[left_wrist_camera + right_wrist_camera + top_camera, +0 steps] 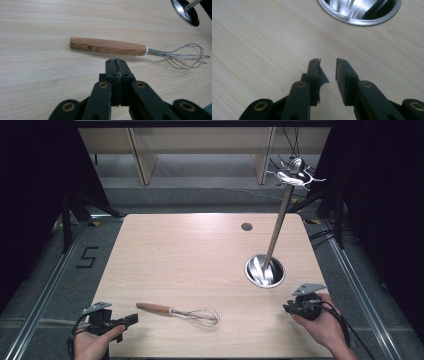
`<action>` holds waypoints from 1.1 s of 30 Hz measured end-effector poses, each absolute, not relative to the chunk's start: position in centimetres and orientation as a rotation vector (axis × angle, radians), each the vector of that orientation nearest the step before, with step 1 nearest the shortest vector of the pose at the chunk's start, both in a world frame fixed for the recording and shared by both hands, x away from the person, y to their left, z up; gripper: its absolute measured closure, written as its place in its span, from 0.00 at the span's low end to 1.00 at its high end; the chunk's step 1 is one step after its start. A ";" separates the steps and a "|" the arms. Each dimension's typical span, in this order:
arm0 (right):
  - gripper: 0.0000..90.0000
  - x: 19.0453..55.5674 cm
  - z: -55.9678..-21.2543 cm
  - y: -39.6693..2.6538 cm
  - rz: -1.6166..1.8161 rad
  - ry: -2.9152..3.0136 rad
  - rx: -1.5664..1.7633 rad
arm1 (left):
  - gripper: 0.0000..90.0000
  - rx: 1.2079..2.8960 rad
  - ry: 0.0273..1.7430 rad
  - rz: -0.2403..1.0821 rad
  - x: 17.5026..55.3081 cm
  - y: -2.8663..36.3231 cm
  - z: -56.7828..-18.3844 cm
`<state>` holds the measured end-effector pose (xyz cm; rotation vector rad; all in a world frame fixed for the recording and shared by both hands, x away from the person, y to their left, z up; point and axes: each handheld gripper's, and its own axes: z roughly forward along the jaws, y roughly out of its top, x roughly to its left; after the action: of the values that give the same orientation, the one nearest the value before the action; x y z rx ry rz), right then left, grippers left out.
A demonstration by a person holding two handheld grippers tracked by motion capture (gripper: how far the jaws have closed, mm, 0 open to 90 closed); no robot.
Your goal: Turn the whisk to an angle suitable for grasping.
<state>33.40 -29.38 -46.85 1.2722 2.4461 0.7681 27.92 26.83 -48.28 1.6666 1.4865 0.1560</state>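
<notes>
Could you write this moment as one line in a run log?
left claw: shut, empty, pointing at whisk | right claw: narrow gap, empty, near steel stand base | whisk: flat on table

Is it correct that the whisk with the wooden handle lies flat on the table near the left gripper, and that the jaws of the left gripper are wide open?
Not quite. The whisk does lie flat on the table near the left gripper, but that gripper's jaws are shut, pressed together with nothing between them. The left gripper view shows this.

whisk (180,313) on table (190,255), likely untouched
</notes>
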 end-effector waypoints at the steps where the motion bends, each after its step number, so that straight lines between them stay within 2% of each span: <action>1: 0.82 33.5 -46.9 -29.4 0.746 2.448 1.238 | 0.99 1.678 1.489 0.152 28.1 26.7 -48.2; 3: 0.81 33.5 -46.8 -29.3 0.734 2.462 1.258 | 0.99 1.742 1.477 0.147 28.7 26.4 -48.1; 6: 0.81 33.5 -46.6 -29.1 0.737 2.470 1.242 | 0.99 1.928 1.439 0.144 30.1 25.6 -47.9; 14: 0.80 33.5 -46.6 -29.3 0.744 2.460 1.225 | 0.99 2.080 1.472 0.166 33.1 24.6 -48.2; 20: 0.80 33.5 -46.7 -29.3 0.749 2.460 1.209 | 0.99 2.130 1.491 0.188 35.3 24.1 -48.5; 25: 0.79 33.5 -46.7 -29.3 0.744 2.467 1.212 | 0.99 2.106 1.531 0.184 36.4 23.3 -48.6; 33: 0.79 33.5 -46.7 -29.3 0.743 2.471 1.211 | 0.99 2.123 1.546 0.214 40.5 21.3 -48.1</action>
<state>33.55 -29.26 -46.75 1.2113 2.4707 0.7433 40.45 21.27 -48.12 2.1227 1.5460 0.2141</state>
